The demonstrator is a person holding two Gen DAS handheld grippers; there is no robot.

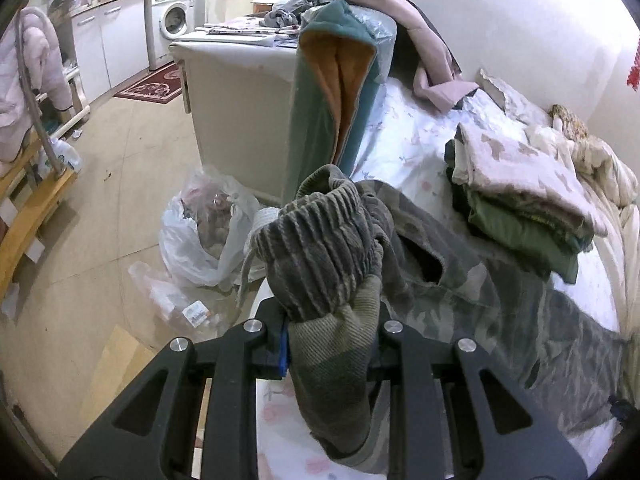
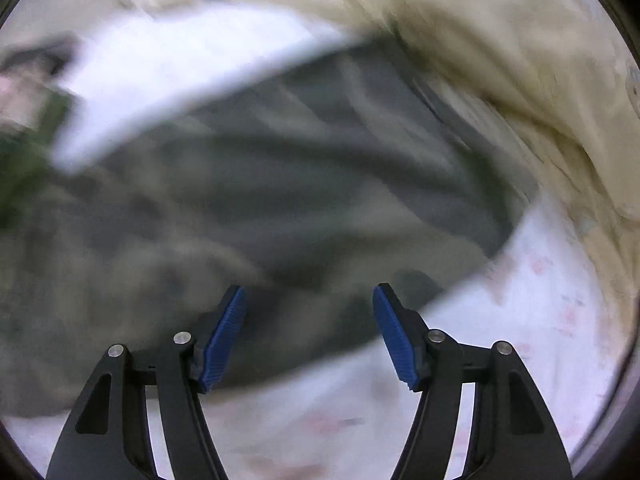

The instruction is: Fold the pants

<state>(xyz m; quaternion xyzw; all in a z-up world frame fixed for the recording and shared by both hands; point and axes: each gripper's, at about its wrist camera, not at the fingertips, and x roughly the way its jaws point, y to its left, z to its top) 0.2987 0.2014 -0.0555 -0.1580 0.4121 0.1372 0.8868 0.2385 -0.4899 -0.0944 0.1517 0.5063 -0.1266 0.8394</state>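
Observation:
The camouflage pants (image 1: pixel 500 280) lie spread across the white floral bed sheet (image 1: pixel 404 128). My left gripper (image 1: pixel 332 344) is shut on their bunched ribbed elastic waistband (image 1: pixel 320 248), held up at the bed's edge. The right wrist view is motion-blurred: my right gripper (image 2: pixel 308 332) is open and empty, with blue pads (image 2: pixel 224 340), hovering just above a grey-green stretch of the pants (image 2: pixel 280 184) on the sheet (image 2: pixel 520 320).
A stack of folded clothes (image 1: pixel 524 196) sits on the bed beyond the pants. A rumpled cream duvet (image 2: pixel 500 60) lies along the wall side. A teal and orange blanket (image 1: pixel 336 92) hangs by a white cabinet (image 1: pixel 240 112). Plastic bags (image 1: pixel 208 232) lie on the floor.

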